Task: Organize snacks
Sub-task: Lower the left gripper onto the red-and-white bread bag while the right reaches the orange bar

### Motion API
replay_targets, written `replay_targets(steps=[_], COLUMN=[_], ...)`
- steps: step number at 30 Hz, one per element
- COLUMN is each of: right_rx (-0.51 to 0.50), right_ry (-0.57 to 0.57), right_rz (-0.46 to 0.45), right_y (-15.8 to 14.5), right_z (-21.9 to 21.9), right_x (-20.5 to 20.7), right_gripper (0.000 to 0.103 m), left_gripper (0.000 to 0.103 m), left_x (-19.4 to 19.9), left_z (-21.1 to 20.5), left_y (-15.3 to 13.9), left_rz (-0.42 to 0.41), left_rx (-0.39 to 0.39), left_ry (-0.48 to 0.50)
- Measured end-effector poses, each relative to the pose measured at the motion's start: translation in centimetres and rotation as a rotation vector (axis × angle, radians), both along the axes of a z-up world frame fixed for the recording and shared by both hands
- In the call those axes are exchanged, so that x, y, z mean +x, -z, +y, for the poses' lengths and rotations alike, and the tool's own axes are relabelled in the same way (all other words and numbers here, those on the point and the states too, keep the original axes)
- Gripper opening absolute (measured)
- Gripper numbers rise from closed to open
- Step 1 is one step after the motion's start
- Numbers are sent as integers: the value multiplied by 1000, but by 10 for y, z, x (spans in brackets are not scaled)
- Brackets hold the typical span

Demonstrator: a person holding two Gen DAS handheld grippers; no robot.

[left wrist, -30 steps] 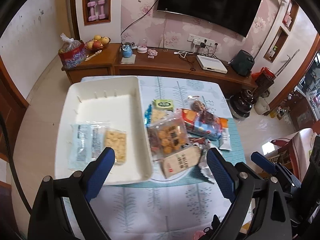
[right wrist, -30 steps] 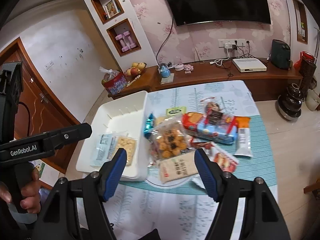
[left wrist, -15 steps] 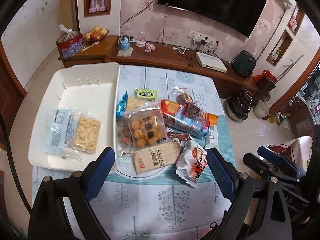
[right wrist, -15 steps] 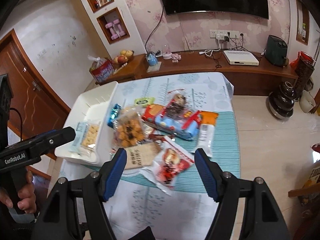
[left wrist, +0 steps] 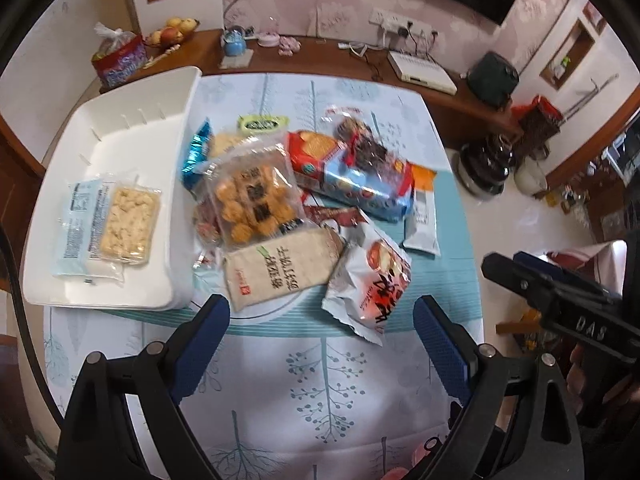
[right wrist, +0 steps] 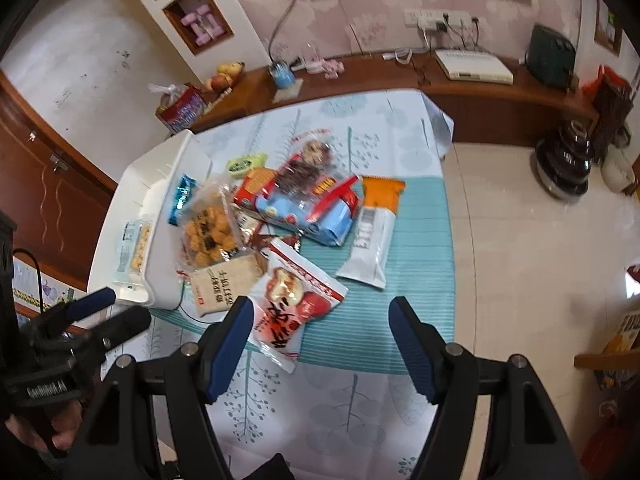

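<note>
A pile of snack packs lies on the table beside a white tray (left wrist: pixel 132 148) (right wrist: pixel 160 176). In the tray rests one clear pack of pale crackers (left wrist: pixel 116 224). The pile holds a cookie bag (left wrist: pixel 252 196), a beige cracker pack (left wrist: pixel 280 268), a red-and-white pouch (left wrist: pixel 372 280) (right wrist: pixel 296 300), a blue-and-red biscuit box (left wrist: pixel 360 184) and a white bar (right wrist: pixel 372 240). My left gripper (left wrist: pixel 322 320) hangs open above the near edge of the pile, nothing between its fingers. My right gripper (right wrist: pixel 320 320) is open too, just over the red-and-white pouch.
A teal striped mat (right wrist: pixel 416 240) lies under the pile on a tree-print tablecloth (left wrist: pixel 328 380). Behind the table runs a wooden sideboard (left wrist: pixel 320 52) with a fruit bowl, a blue cup and a white box. Tiled floor (right wrist: pixel 540 240) lies to the right.
Both grippers have moved right and down towards the pile, so the snacks look larger and the tray has slid left in both views. Their jaws kept the same width.
</note>
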State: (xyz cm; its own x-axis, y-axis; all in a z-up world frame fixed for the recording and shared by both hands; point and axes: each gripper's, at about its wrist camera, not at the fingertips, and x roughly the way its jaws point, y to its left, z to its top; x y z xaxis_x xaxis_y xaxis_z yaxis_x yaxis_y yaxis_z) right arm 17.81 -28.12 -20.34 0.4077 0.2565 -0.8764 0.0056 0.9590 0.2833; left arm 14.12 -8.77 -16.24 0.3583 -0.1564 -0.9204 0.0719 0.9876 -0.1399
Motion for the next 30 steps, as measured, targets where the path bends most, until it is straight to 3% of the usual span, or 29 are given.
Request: replay_targets(steps=[6,15,30], right_rx=[59,42,3], right_ry=[42,86,69], right_rz=[72,170,296], right_y=[20,50,91], right_z=[-12,-22,-16], right_x=[15,48,95], right_gripper=[71,71,70], left_gripper=[93,93,93], left_x=[10,25,50], left_z=[-25,-58,-71], left_y=[24,67,115], left_rz=[52,126,219], left_rx=[12,59,77], left_ry=[68,165,140])
